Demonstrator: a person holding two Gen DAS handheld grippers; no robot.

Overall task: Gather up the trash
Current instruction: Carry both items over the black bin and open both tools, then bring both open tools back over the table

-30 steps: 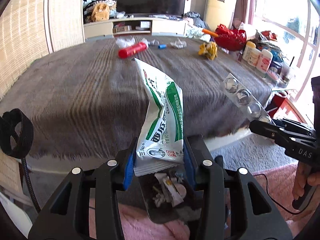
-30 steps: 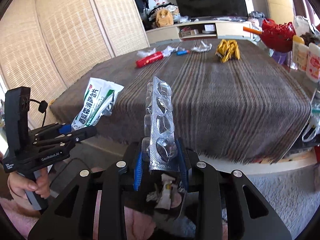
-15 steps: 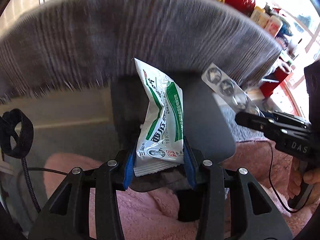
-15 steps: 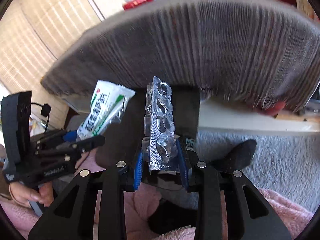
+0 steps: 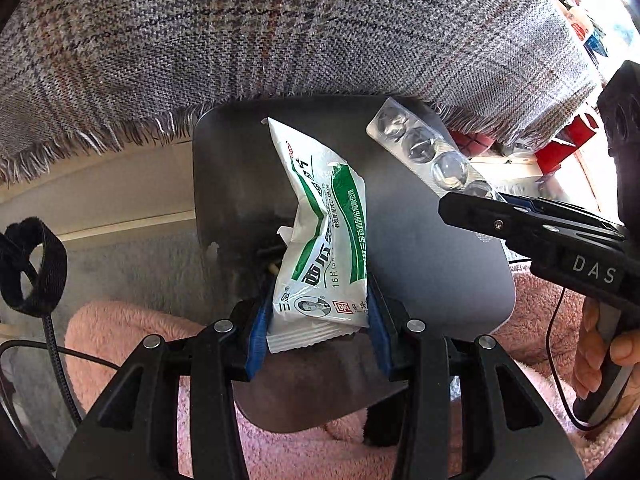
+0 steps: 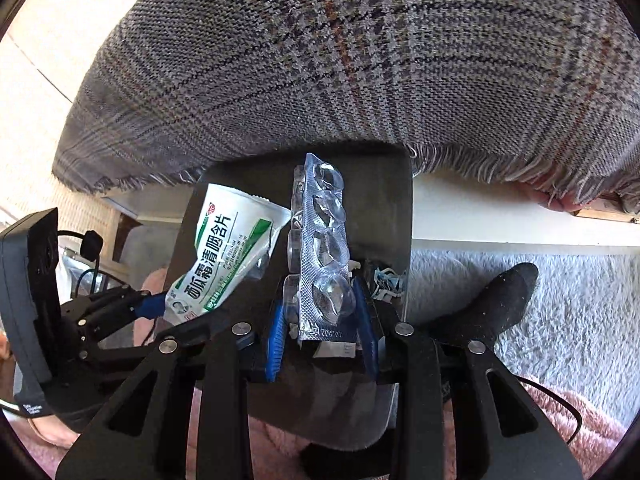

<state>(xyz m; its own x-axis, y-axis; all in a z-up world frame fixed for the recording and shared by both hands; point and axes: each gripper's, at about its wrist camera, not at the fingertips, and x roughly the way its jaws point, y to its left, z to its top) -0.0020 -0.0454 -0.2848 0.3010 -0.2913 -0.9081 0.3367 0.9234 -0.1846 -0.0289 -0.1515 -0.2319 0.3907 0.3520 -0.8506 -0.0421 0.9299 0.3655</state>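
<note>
- We are looking at a home, likely a living room.
- A grey plaid cloth (image 6: 360, 72) with a fringe is hanging over a low table's edge.
- A shaggy grey rug (image 6: 540, 304) is covering the floor, and a socked foot (image 6: 492, 304) is resting on it.
- Pink fleece (image 5: 132, 344) is lying below.
- A dark bin (image 5: 420, 260) is standing by the table, holding scraps.

Bright daylight enters right of the cloth (image 5: 304, 36), overexposing that corner. Both views are sharp, with strong fisheye bending and dark vignetting at the edges.
</note>
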